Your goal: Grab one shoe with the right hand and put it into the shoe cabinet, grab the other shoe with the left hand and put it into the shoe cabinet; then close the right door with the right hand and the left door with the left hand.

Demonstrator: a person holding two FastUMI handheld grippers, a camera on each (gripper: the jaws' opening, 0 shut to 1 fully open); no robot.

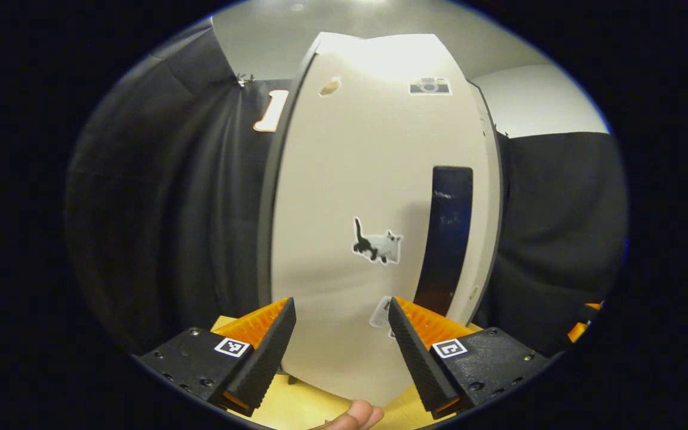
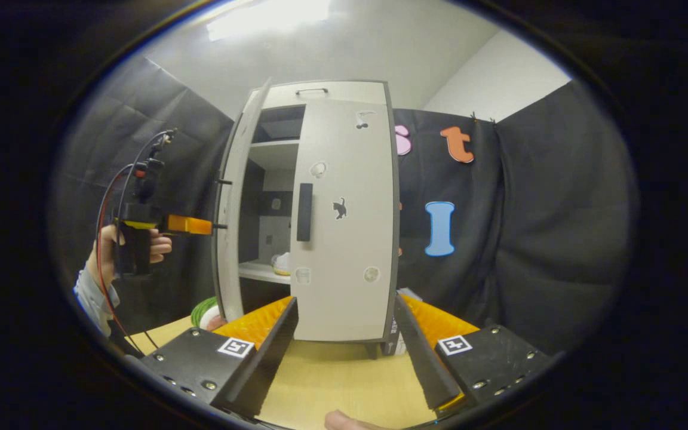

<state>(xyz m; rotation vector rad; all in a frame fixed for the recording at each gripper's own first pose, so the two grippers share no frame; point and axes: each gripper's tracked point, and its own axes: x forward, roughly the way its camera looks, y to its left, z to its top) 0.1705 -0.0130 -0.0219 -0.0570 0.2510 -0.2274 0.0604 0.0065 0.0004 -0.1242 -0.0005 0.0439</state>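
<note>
Right gripper [image 2: 344,352] hung back over the desk [image 2: 344,382], jaws spread, empty. Cabinet [image 2: 320,209]: right door [image 2: 344,239] shut, shoe [image 2: 282,263] on the shelf inside. Left gripper [image 2: 192,225] sat at the ajar left door [image 2: 233,209], jaws spread, likely to push it closed.

The shoe cabinet [image 2: 320,215] stood on the table [image 2: 344,382] before the cloth wall [image 2: 535,239], 1 shoe [image 2: 282,263] on its shelf behind the left door [image 2: 230,221].
</note>
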